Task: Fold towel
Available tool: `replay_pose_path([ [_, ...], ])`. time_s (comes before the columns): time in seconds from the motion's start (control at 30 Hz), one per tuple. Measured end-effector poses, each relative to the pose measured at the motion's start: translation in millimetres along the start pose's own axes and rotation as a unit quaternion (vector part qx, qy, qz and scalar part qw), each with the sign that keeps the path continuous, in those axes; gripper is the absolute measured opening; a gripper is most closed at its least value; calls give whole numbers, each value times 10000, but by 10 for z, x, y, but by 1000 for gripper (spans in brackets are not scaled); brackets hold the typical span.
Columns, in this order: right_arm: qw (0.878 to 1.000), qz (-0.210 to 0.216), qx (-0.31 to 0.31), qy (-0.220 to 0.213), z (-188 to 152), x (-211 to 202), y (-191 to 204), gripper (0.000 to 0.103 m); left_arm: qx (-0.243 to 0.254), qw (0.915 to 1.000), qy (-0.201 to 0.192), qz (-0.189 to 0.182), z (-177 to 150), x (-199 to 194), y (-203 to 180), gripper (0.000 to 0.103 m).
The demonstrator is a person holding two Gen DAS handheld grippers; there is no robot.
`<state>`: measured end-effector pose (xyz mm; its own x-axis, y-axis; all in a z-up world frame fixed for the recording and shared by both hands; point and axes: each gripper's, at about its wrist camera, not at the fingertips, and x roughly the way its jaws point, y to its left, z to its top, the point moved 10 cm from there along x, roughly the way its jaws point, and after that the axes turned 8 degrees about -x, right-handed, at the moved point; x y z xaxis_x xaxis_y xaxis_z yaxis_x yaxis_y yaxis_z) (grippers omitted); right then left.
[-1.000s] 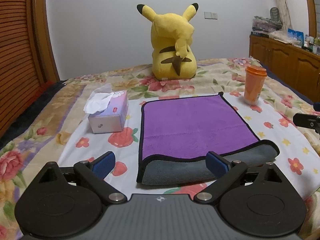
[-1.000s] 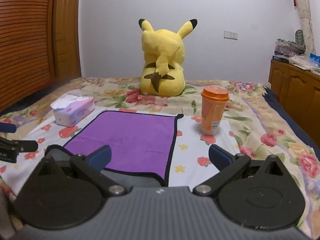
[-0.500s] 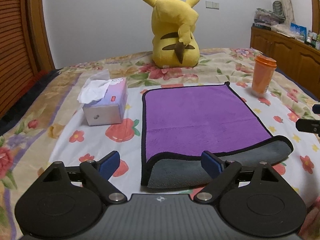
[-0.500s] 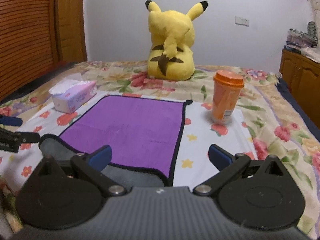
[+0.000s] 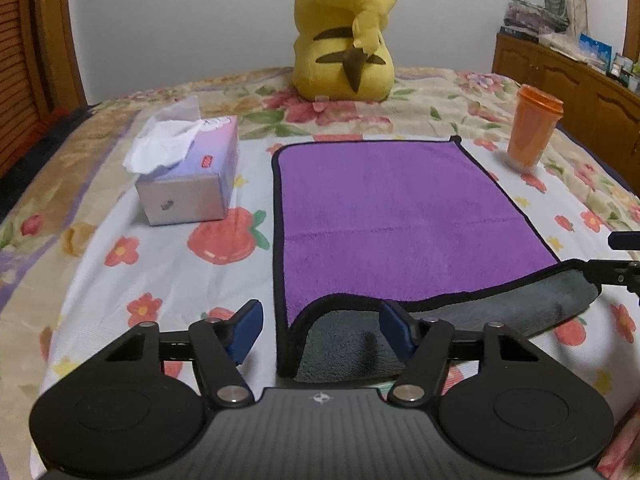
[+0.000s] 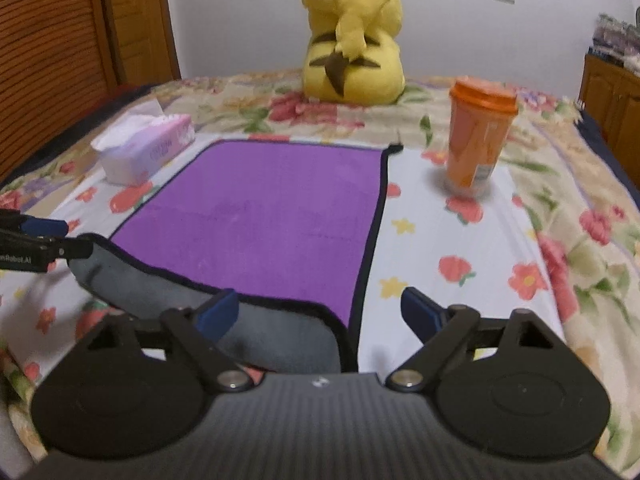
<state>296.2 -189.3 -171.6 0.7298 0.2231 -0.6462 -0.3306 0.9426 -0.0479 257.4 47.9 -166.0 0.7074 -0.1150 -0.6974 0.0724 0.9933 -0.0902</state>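
Note:
A purple towel [image 5: 392,208] with black trim lies flat on the bed, its near edge curled up to show the grey underside [image 5: 500,312]. My left gripper [image 5: 320,326] is open, its fingers astride the towel's near left corner. My right gripper [image 6: 320,314] is open, its fingers astride the near right corner of the towel [image 6: 260,216]. Neither holds the cloth. The right gripper's tips show at the right edge of the left wrist view [image 5: 622,256]; the left gripper's tips show at the left edge of the right wrist view [image 6: 36,240].
A tissue box [image 5: 188,176] stands left of the towel. An orange cup [image 6: 478,136] stands at its far right. A yellow plush toy [image 5: 344,36] sits behind. A wooden cabinet [image 5: 568,76] lines the right wall.
Both grippers have moved forward and lower toward the towel's near edge. The towel's near corners now lie between the open fingers.

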Motion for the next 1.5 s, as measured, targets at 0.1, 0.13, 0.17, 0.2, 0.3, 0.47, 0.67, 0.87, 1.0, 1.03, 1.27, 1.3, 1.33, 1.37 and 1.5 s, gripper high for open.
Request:
replay_pose_path([
  [0.1, 9999, 41, 27, 162, -52, 74, -1, 88, -22, 9999, 112, -66, -24, 64, 8, 68],
  [0.13, 9998, 62, 34, 197, -69, 92, 0, 88, -29, 9999, 147, -75, -34, 83, 11, 68],
  [0.17, 9997, 74, 37, 232, -79, 112, -1, 88, -26, 9998, 184, -85, -42, 101, 15, 67],
  [0.2, 9996, 86, 37, 256, -85, 130, -2, 88, -18, 9997, 210, -87, -46, 117, 18, 67],
  [0.3, 9992, 157, 65, 354, -114, 183, -1, 88, -11, 9996, 281, -73, -60, 153, 21, 67],
  [0.47, 9982, 271, 90, 529, -164, 266, -1, 85, -41, 9990, 435, -88, -113, 192, 35, 61],
  [0.67, 9960, 488, 193, 723, -222, 300, 34, 76, -44, 9984, 542, -159, -151, 210, 11, 50],
  [0.87, 9948, 625, 261, 756, -230, 286, 60, 58, -46, 9982, 576, -143, -170, 212, 16, 42],
  [1.0, 9943, 602, 271, 832, -251, 301, 41, 47, -54, 9980, 617, -118, -192, 223, 24, 37],
  [1.03, 9942, 606, 291, 839, -254, 304, 31, 45, -70, 9979, 638, -118, -194, 233, 27, 36],
  [1.27, 9948, 543, 236, 834, -260, 312, 6, 21, -122, 9976, 663, -166, -199, 234, 25, 22],
  [1.3, 9950, 536, 208, 822, -257, 311, 10, 20, -114, 9976, 657, -179, -200, 228, 18, 16],
  [1.33, 9951, 532, 182, 808, -253, 305, 14, 13, -105, 9977, 646, -191, -200, 217, 11, 15],
  [1.37, 9954, 524, 151, 791, -248, 302, 17, 8, -91, 9978, 628, -198, -192, 206, 1, 13],
  [1.5, 9964, 497, 118, 680, -208, 275, 3, 5, -89, 9983, 514, -251, -154, 162, -17, 9],
])
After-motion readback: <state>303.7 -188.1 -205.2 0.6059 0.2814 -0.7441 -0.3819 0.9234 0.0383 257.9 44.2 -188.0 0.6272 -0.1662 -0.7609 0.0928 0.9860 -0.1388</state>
